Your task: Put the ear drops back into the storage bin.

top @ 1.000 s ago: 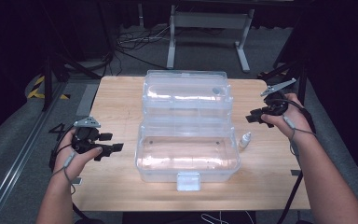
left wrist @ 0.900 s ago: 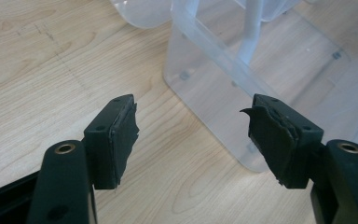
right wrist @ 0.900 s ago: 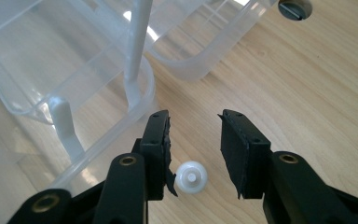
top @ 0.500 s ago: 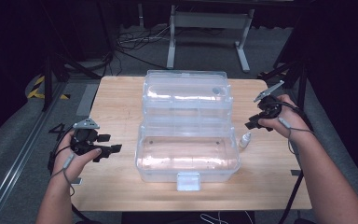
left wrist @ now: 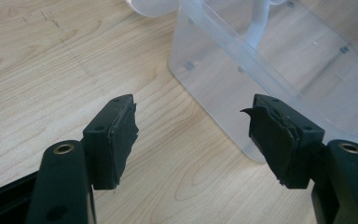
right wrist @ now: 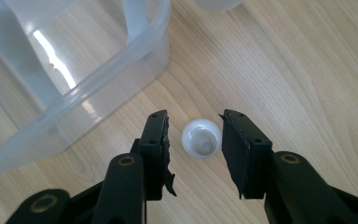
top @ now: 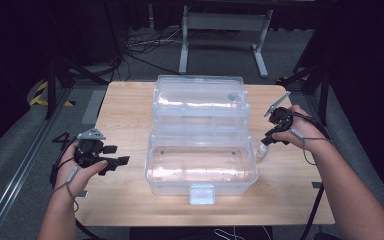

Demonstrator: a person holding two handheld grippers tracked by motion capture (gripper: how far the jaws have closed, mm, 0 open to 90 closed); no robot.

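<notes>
— Where's the right hand [top: 292,127] now?

— Out over the table's [top: 130,100] right side, wrist cocked, its right gripper [right wrist: 195,140] tipped steeply down at a small white bottle [right wrist: 201,138] standing just beside the clear plastic box [top: 202,170]. The jaws sit either side of the bottle, parted, not quite touching it from what I can see.

— And the left?

— The left hand [top: 80,162] rests low near the table's left edge, forearm coming straight in. The left gripper [left wrist: 193,135] points across at the box's near corner, jaws spread wide, nothing between them.

— The box?

— Mid-table, lid [top: 198,97] thrown open behind it.
</notes>
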